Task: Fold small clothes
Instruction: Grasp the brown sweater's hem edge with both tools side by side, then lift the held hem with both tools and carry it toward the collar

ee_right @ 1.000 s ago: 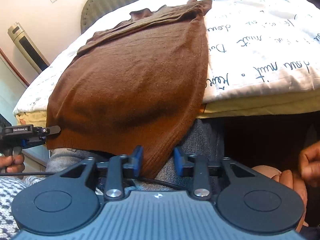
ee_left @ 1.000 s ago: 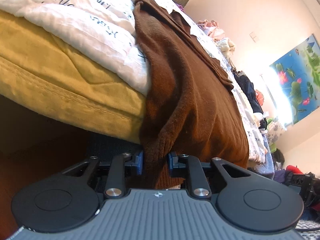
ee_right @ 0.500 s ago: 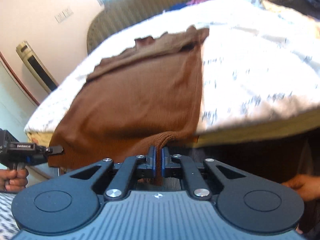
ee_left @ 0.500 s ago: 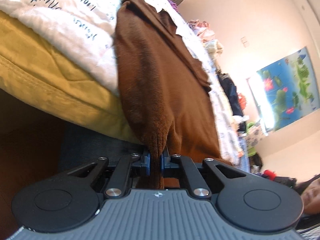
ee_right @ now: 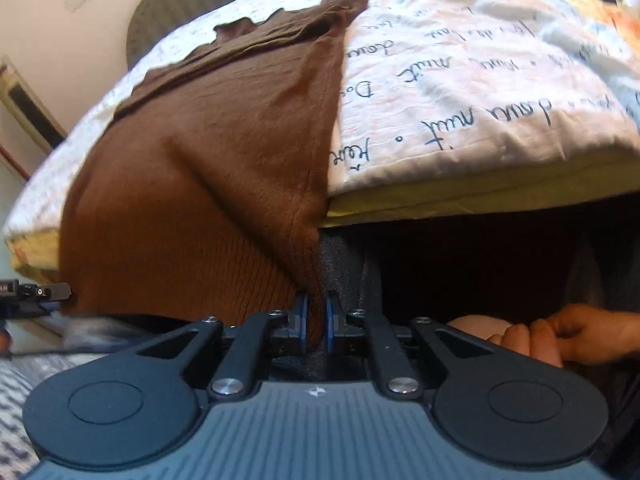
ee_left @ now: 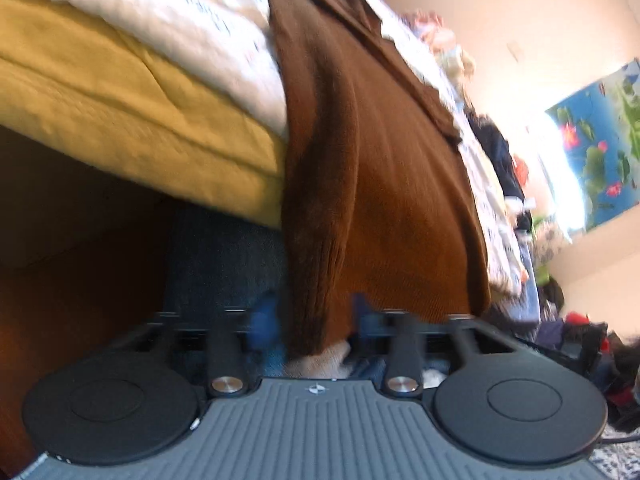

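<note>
Sweater (ee_right: pixel 192 184) in brown knit, draped off the bed (ee_right: pixel 480 92) edge.

Right wrist view shows the right gripper (ee_right: pixel 316 322) clamped on a hem corner, plus a bare hand (ee_right: pixel 560 336) beside it. Left wrist view shows the left gripper (ee_left: pixel 310 320) opening, its jaws apart around the other hanging corner, and a lotus poster (ee_left: pixel 596 136) on the wall.

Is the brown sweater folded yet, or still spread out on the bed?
Mostly spread. The brown sweater lies flat along the bed, its hem hanging over the edge; only the far end shows folds. The right gripper pinches one hem corner.
</note>
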